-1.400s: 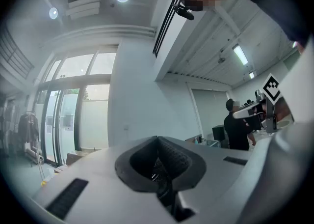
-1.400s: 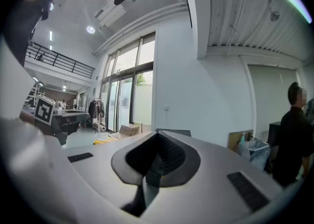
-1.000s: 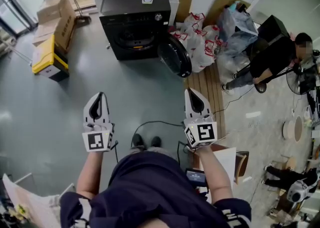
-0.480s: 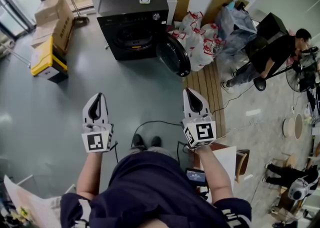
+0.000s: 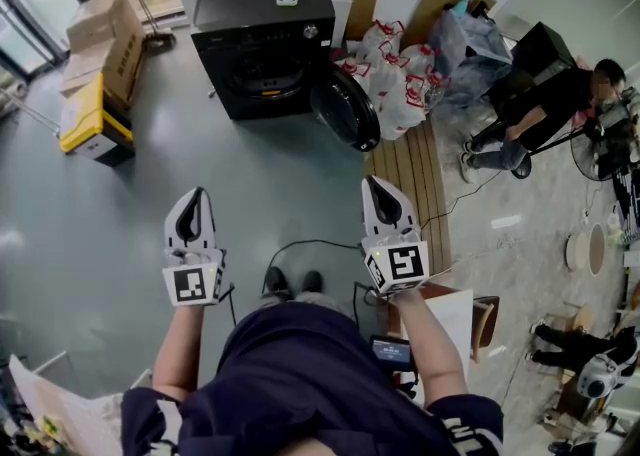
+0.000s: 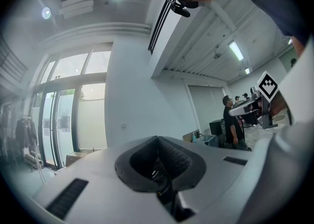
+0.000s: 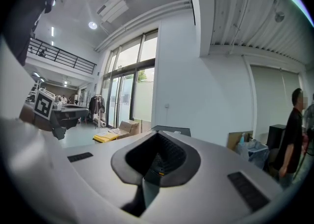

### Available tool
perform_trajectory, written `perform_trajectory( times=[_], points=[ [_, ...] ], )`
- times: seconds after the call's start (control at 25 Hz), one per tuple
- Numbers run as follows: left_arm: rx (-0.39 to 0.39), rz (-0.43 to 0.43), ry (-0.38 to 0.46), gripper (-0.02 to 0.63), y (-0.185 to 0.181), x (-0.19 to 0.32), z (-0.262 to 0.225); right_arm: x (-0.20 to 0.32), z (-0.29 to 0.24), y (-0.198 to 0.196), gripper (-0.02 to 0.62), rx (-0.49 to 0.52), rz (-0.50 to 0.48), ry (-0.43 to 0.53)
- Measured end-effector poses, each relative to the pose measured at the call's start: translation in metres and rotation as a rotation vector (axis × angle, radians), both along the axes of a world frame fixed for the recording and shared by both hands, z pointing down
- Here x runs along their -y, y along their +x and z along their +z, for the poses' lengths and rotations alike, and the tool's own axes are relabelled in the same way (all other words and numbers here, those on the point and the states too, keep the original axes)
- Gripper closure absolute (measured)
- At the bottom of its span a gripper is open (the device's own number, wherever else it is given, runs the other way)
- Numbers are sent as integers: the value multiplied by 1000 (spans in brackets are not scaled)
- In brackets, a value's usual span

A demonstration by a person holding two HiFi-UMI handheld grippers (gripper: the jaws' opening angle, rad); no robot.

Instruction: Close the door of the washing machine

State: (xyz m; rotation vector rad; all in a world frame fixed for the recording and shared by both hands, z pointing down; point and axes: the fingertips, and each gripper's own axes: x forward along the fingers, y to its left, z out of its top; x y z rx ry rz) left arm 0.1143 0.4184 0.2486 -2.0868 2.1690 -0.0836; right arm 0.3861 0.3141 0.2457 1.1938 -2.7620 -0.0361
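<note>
One black washing machine (image 5: 265, 39) stands by the wall, with one round door (image 5: 345, 109). There are two grippers: the left gripper (image 5: 197, 194) and the right gripper (image 5: 374, 184). I count what look like two brown cardboard boxes (image 5: 110, 34) and one yellow box (image 5: 85, 119). The white bags (image 5: 395, 74) with red print number four or so, bunched too tightly to be sure. One seated person (image 5: 540, 104) is off to the right.

The glossy grey-green floor (image 5: 280, 184) carried a black front-loading washing machine (image 5: 265, 34) by the back wall. Left of the machine stood stacked brown cardboard boxes (image 5: 105, 34) and a yellow-and-black box (image 5: 88, 122). Just right of it lay white plastic bags with red print (image 5: 395, 84), with pale wooden slats (image 5: 412, 184) in front of them. A thin black cable (image 5: 300, 243) looped well in front of the machine.
</note>
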Motion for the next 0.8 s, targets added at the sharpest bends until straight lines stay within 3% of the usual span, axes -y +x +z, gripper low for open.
perform_trajectory(
  times=[0.32, 0.56, 0.8],
  points=[
    [0, 1, -9, 581, 1, -1, 3, 1, 2, 4, 534, 13, -5, -4],
    [2, 3, -5, 581, 3, 0, 3, 2, 6, 3, 454, -1, -23, -4],
    [1, 3, -13, 581, 5, 0, 5, 2, 7, 5, 417, 9, -37, -5]
  ],
)
